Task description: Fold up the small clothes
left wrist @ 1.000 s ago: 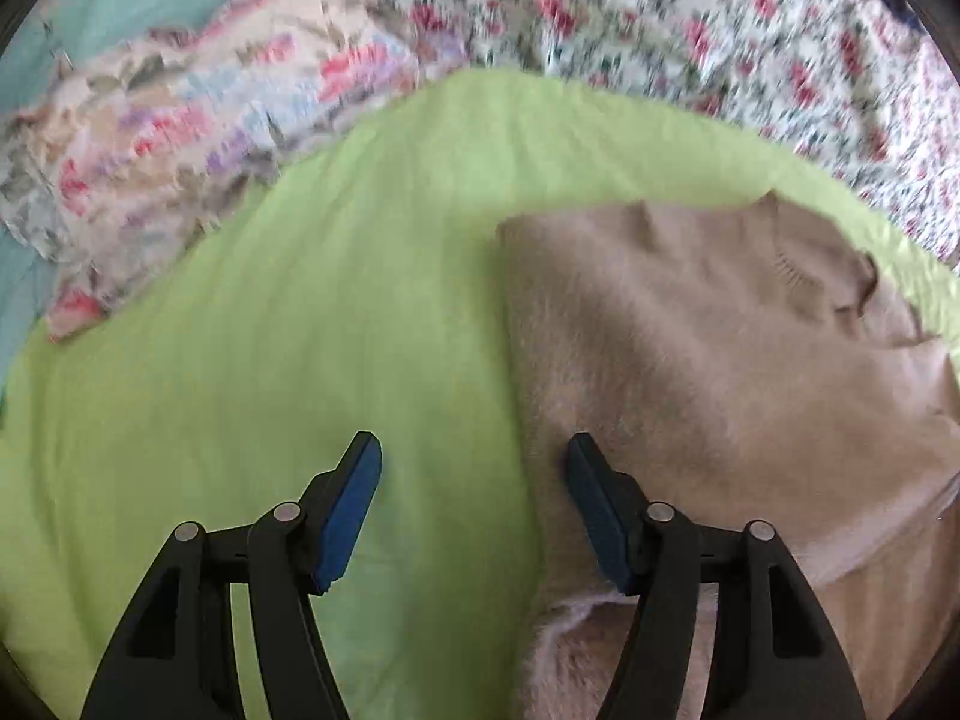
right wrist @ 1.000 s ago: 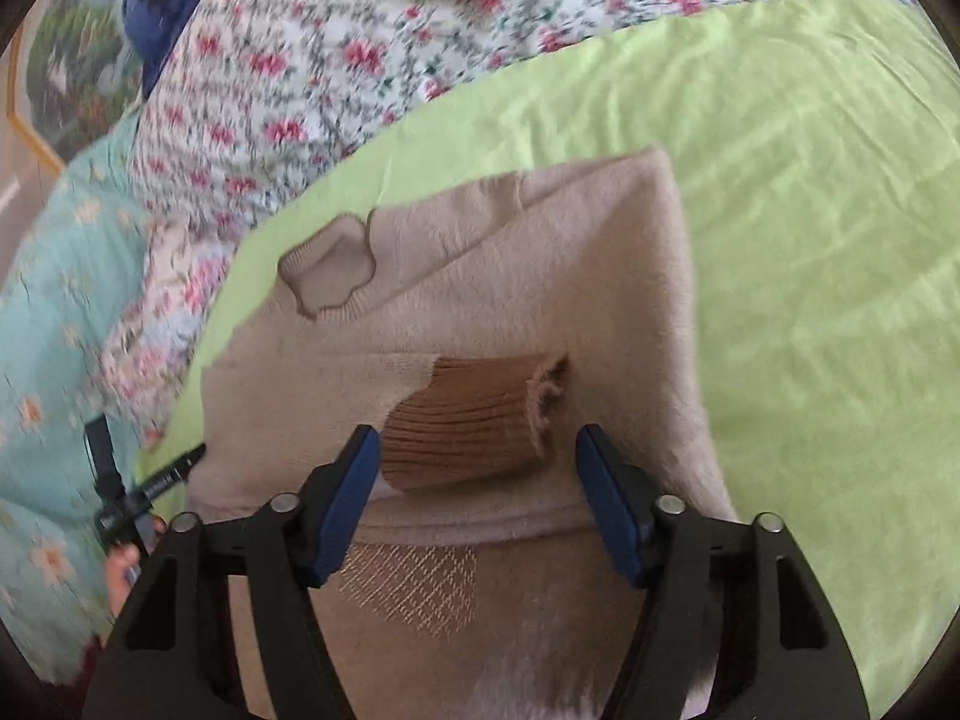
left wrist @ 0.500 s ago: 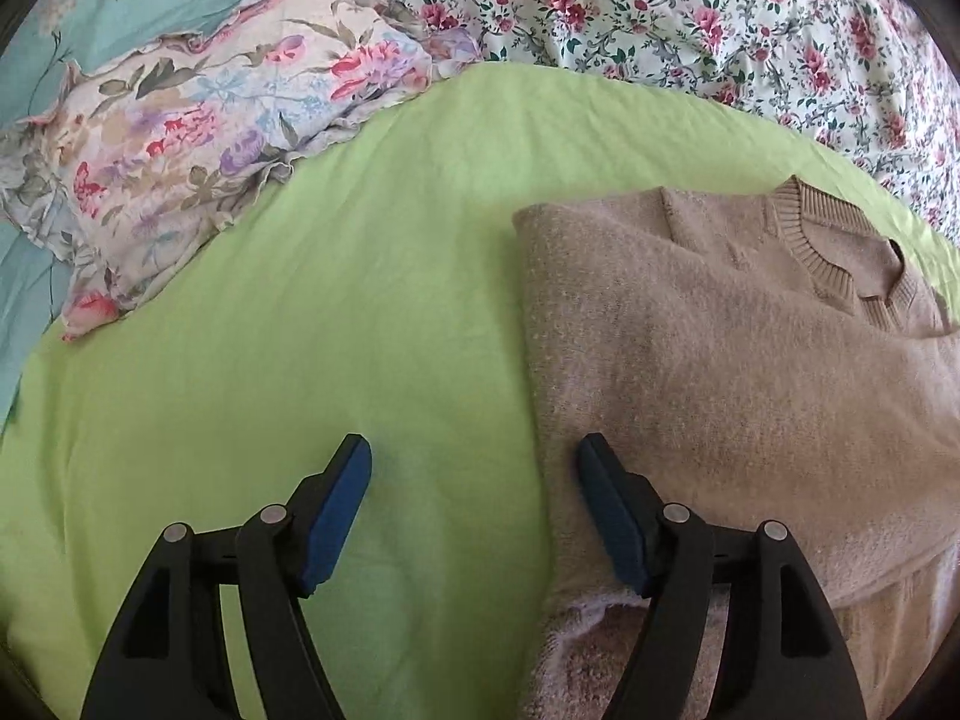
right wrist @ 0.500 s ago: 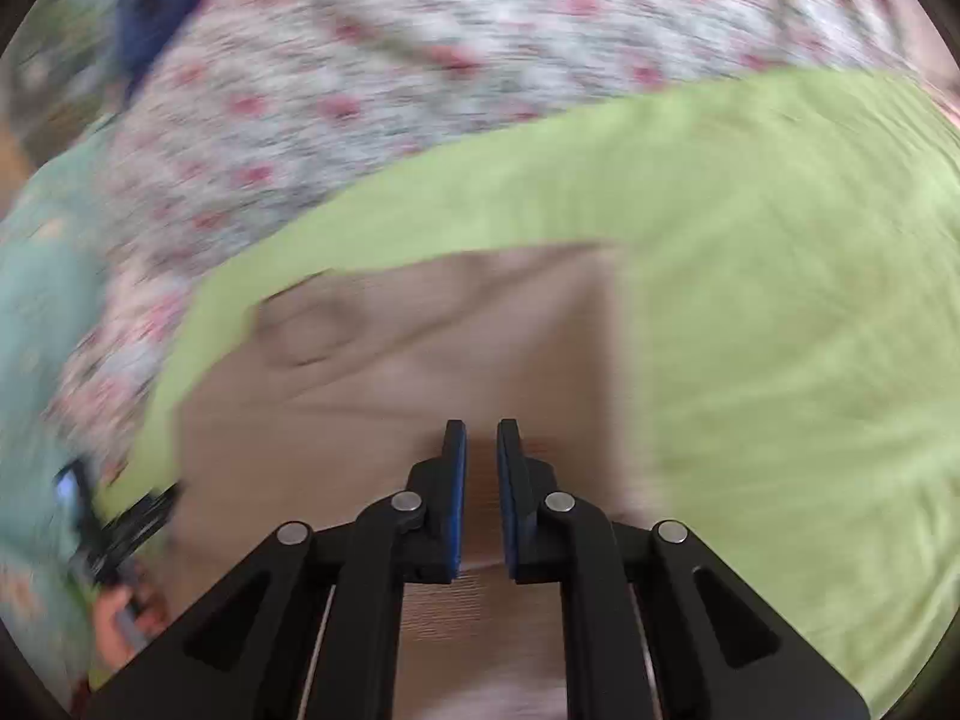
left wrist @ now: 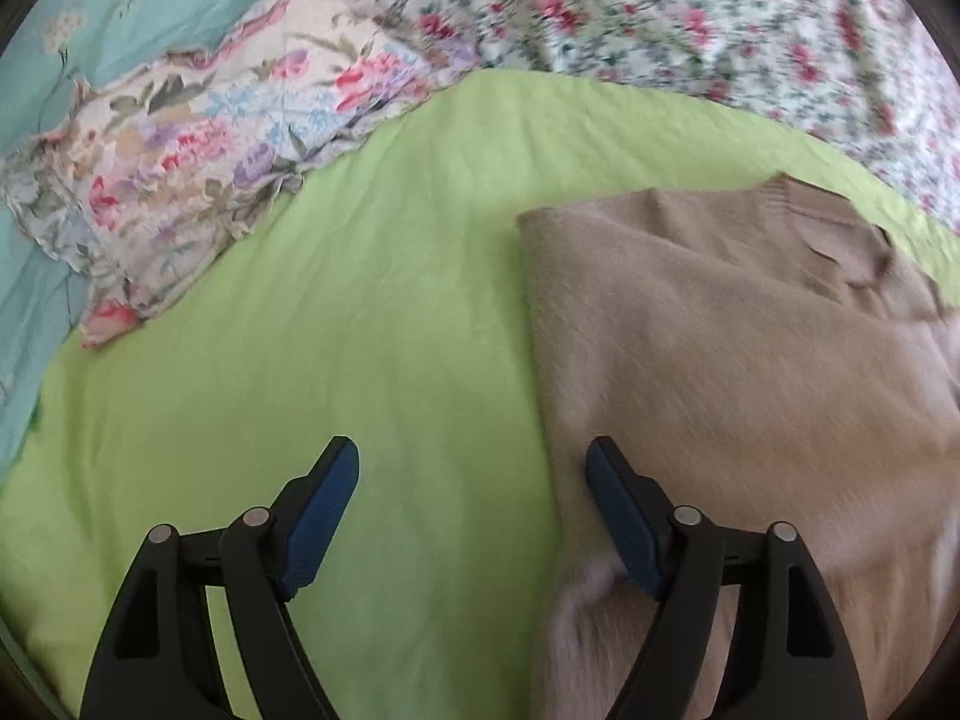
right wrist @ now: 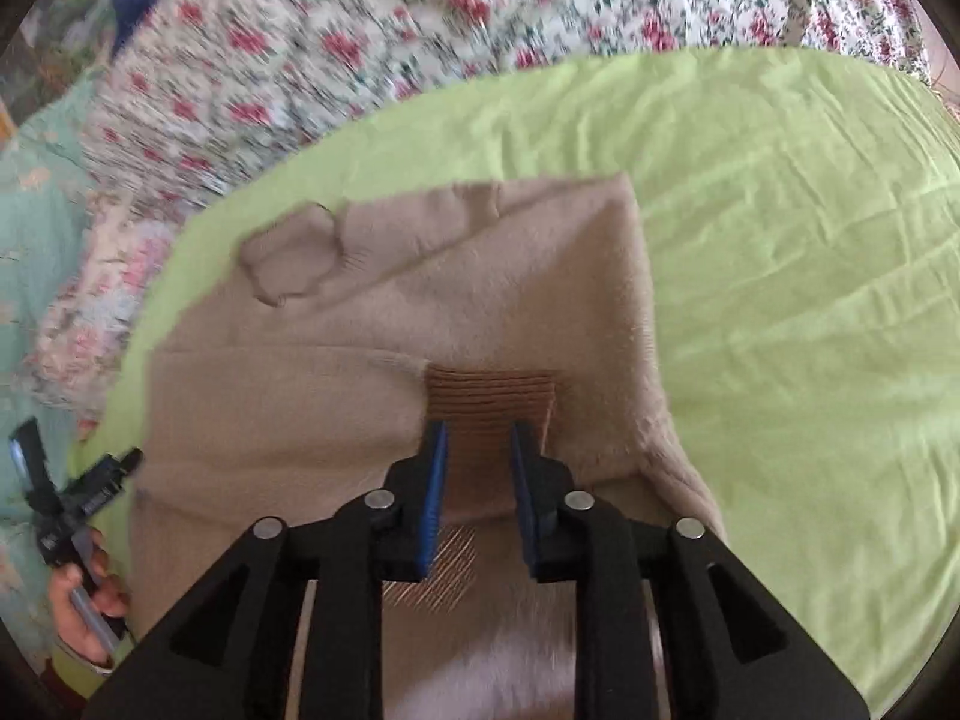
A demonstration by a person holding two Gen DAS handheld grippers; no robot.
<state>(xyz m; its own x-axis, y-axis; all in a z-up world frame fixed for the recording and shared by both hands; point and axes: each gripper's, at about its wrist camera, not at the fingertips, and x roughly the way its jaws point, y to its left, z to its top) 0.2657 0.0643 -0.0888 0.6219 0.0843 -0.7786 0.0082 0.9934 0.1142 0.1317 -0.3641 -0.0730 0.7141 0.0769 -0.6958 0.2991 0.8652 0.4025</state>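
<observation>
A fuzzy beige sweater lies on a lime green sheet, sleeves folded in, neck at the far end. My left gripper is open and empty, straddling the sweater's left edge, right pad over the knit. In the right wrist view the sweater lies under my right gripper, whose jaws stand a narrow gap apart around the ribbed brown cuff of a folded sleeve. I cannot tell whether they pinch it. The left gripper and the hand holding it show at the left edge.
A floral pillow lies at the far left on a teal cover. A white quilt with red flowers runs along the sheet's far side, also seen in the right wrist view.
My right gripper shut fully half a second ago and now stands slightly apart over the cuff. My left gripper stayed open at the sweater's left edge, shifting only slightly.
</observation>
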